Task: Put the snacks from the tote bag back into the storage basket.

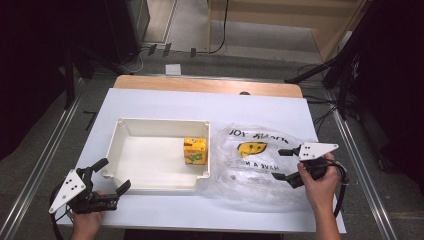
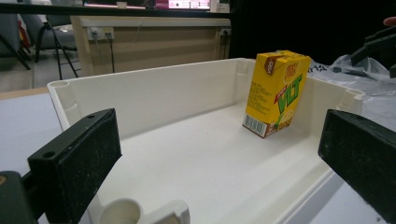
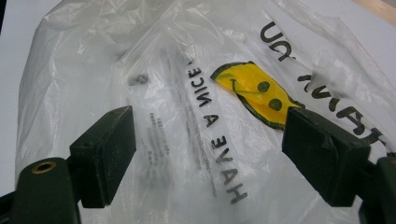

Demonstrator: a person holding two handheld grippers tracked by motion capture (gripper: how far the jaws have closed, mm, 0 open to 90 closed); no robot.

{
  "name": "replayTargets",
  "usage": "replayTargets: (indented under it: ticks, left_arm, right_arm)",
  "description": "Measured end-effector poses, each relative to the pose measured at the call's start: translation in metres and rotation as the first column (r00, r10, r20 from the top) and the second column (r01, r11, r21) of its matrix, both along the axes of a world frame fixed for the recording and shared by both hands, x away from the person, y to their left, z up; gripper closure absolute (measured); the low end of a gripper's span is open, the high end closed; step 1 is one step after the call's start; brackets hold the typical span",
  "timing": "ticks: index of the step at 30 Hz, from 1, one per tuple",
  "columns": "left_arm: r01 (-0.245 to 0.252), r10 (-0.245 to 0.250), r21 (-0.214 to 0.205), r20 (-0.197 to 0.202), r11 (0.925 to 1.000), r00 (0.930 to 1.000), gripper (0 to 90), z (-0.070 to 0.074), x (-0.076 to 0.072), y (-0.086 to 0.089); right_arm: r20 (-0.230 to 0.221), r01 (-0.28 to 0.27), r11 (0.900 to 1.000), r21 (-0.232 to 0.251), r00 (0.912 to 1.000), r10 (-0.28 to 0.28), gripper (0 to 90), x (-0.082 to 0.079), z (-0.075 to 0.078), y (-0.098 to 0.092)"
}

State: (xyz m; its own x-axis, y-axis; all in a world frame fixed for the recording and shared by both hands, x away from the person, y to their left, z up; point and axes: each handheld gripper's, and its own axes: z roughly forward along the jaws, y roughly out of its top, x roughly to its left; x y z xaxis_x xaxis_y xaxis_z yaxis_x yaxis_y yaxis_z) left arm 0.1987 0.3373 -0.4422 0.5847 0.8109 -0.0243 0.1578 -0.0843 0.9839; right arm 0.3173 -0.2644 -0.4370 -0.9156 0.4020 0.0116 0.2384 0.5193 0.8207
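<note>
At table's left edge the left gripper (image 1: pixel 111 176) sits jaws apart beside the white plastic tray (image 1: pixel 123 131) holding an upright yellow VLT drink carton (image 1: pixel 195 151), while rightward the right gripper (image 1: pixel 283 164) hovers jaws apart over a clear smiley-face plastic bag (image 1: pixel 250 172).

Wide-open black tongs (image 2: pixel 219 163) frame a shallow white plastic tray (image 2: pixel 154 88); a yellow juice carton (image 2: pixel 275 93) stands upright inside, near its far right corner
</note>
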Motion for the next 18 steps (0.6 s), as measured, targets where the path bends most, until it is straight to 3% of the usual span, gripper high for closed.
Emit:
replayTargets:
  ticks: [9, 18]
  left_arm:
    - [-0.003, 0.003, 0.001, -0.001, 1.0, 1.0, 0.0, 0.0, 0.0, 0.0]
    - [-0.006, 0.006, 0.003, -0.002, 1.0, 1.0, 0.0, 0.0, 0.0, -0.001]
  right_arm:
    - [0.005, 0.017, 0.9994, 0.03, 0.9998, -0.017, 18.6, -0.009, -0.007, -0.011]
    - [0.029, 0.035, 0.9943, 0.1, 0.9988, -0.039, 18.6, -0.023, -0.018, -0.024]
